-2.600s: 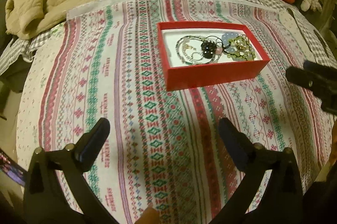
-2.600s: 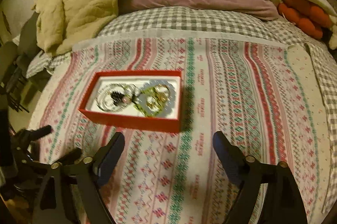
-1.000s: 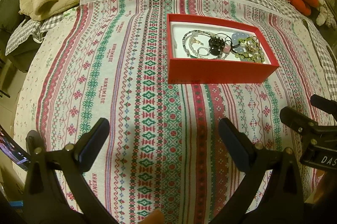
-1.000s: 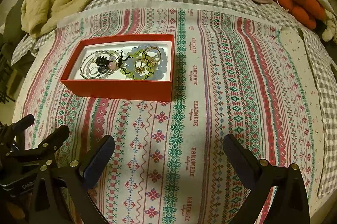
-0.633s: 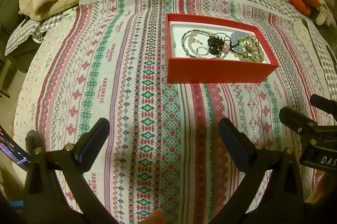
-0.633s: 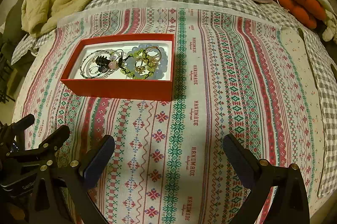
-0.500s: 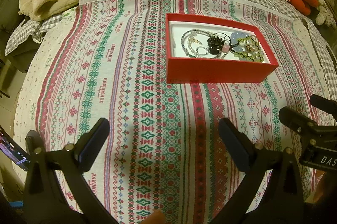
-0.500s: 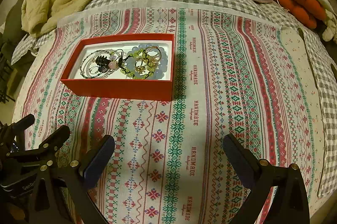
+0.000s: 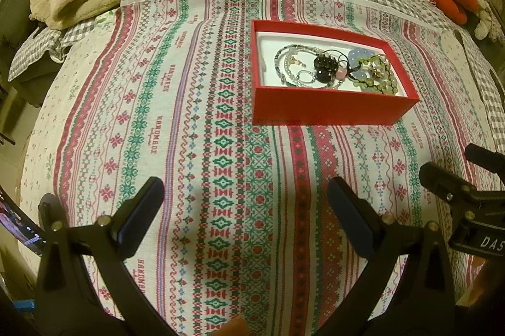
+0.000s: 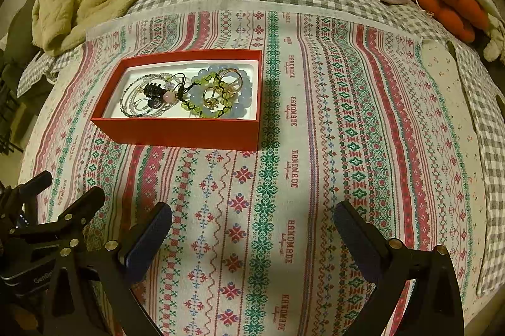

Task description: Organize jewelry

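Red cardboard box (image 10: 186,132) full of tangled bead jewelry (image 10: 202,91) sits on the striped patterned cloth (image 10: 315,146) — left gripper (image 9: 244,203) and right gripper (image 10: 252,228) both spread wide, holding nothing, near it.

Both wrist views look down along the bed from near its foot, sharing the red box (image 9: 328,109) (image 10: 186,132).

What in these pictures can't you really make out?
- Left view: the near wall of the red box hides the closest part of its floor.
- Both views: the jewelry is tangled and too small to count.
- Left view: the phone is cut off by the frame edge.
- Left view: right gripper only partly in view.
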`<action>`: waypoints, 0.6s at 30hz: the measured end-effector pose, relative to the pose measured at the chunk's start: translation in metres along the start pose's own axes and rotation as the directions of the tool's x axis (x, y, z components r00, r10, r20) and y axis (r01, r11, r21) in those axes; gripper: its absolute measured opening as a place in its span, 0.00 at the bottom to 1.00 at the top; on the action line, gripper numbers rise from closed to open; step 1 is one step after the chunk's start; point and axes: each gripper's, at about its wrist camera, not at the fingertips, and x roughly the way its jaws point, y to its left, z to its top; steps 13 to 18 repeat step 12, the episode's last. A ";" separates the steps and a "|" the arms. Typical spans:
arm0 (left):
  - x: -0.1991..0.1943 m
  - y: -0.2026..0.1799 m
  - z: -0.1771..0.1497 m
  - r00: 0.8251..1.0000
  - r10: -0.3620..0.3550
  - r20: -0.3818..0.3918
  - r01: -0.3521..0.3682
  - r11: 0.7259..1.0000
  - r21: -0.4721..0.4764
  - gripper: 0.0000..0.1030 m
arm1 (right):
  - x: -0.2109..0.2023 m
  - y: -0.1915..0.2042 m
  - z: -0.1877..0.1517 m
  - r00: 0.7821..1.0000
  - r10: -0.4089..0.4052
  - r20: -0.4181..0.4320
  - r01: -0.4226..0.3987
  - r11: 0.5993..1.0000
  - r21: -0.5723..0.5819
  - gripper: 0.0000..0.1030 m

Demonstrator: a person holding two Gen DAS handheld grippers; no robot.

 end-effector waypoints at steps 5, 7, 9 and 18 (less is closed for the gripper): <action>0.002 0.002 0.000 1.000 -0.008 -0.013 0.008 1.000 -0.011 0.99 | 0.000 0.000 0.000 1.000 0.000 0.000 0.000 1.000 0.000 1.00; 0.002 0.001 0.000 1.000 -0.007 -0.014 0.007 1.000 -0.008 0.99 | 0.000 0.000 0.000 1.000 0.000 -0.001 0.000 1.000 -0.001 1.00; 0.002 0.001 0.000 1.000 -0.005 -0.014 0.005 1.000 -0.004 0.99 | 0.001 0.001 -0.001 1.000 -0.001 -0.001 0.001 1.000 -0.004 1.00; 0.002 0.003 -0.004 1.000 -0.004 -0.013 0.004 1.000 -0.001 0.99 | 0.001 0.002 -0.003 1.000 -0.002 -0.002 0.002 1.000 -0.009 1.00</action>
